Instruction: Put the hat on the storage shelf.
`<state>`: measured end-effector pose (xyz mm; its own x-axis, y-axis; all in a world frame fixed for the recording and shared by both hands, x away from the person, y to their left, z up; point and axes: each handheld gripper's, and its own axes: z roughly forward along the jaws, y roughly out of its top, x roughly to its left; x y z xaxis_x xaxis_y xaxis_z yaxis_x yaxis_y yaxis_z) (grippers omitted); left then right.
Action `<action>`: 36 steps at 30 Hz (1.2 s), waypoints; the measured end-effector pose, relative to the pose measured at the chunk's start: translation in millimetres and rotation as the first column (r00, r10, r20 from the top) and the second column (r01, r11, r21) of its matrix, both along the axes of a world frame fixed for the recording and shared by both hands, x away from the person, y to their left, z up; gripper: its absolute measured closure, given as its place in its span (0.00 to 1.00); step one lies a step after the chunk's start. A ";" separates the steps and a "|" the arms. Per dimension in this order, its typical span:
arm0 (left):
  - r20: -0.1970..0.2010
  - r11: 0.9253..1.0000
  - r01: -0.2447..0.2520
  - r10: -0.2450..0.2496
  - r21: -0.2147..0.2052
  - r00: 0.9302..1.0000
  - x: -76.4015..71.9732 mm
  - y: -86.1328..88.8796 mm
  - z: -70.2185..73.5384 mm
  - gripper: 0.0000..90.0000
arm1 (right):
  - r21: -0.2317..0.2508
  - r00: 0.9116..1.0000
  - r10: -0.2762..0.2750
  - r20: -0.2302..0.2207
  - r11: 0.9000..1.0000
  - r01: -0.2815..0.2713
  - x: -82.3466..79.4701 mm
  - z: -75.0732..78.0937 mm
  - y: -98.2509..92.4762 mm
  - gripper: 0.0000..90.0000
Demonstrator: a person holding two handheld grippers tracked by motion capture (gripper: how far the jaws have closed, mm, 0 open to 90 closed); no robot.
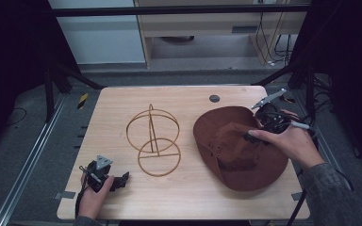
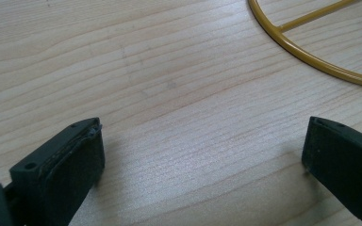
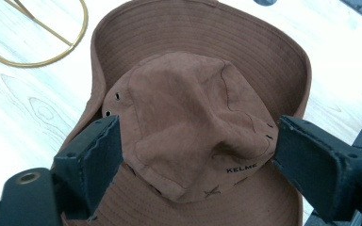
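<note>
In the right gripper view the right gripper point(image 3: 195, 155) has its two black fingers point(image 3: 92, 162) spread wide, one at the lower left and one at the lower right of the frame. The crumpled crown of a brown hat point(image 3: 193, 117) lies between them. The left finger sits just beside the crown's eyelets and the right finger is near the stitched edge by the small "KELME" print. Whether the pads touch the fabric I cannot tell; the crown is not pinched. The brim curls up around the crown and runs to the top of the frame.

In the high view the right gripper point(image 1: 257, 133) sits over the hat point(image 1: 245, 160) at the centre right, the right hand point(image 1: 290, 141) coming in from the lower right corner. The hat rests crown-up on the right part of the bench point(image 1: 122, 101).

In the left gripper view the left gripper point(image 2: 202, 155) also has its fingers point(image 2: 70, 165) wide apart, with bare wood between them. The high view places it point(image 1: 122, 180) at the lower left of the bench, held low by the left hand point(image 1: 94, 188).

A gold wire stand point(image 1: 153, 141), made of rings and a thin upright rod, stands mid-bench between the two grippers. It is well apart from the hat; its base ring curves through the upper right corner of the left gripper view point(image 2: 311, 59).
</note>
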<state>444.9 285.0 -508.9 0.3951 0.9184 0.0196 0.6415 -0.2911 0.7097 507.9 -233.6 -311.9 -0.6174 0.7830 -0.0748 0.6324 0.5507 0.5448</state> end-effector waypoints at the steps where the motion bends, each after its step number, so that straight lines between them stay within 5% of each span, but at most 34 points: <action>1: -0.001 1.000 0.001 -0.001 0.001 1.000 0.1 0.1 0.0 0.00 | 0.000 1.000 -0.004 -0.010 1.000 0.004 1.8 -0.9 -0.5 0.19; 8: -0.001 1.000 0.003 -0.003 0.001 1.000 0.6 0.1 0.1 0.00 | -0.009 0.998 -0.011 -0.062 1.000 0.010 14.7 -10.6 -3.4 0.20; 15: -0.001 1.000 0.004 -0.004 0.000 1.000 1.2 0.1 0.1 0.00 | -0.004 0.995 0.045 -0.093 0.999 -0.045 22.7 -26.2 6.3 0.13; 25: 0.000 1.000 0.007 -0.007 0.004 1.000 1.3 0.3 0.2 0.00 | -0.022 0.989 0.046 -0.143 0.999 -0.050 35.0 -46.4 13.1 0.20; 36: -0.001 1.000 0.006 -0.006 0.002 1.000 1.6 0.1 0.2 0.00 | -0.056 0.987 0.063 -0.148 0.996 -0.072 48.8 -61.1 18.9 0.18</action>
<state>446.5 285.1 -508.7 0.4011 0.9158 0.0215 0.6402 -0.2970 0.7085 556.7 -214.7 -373.0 -0.6764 0.7361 -0.0267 0.6628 0.6241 0.4137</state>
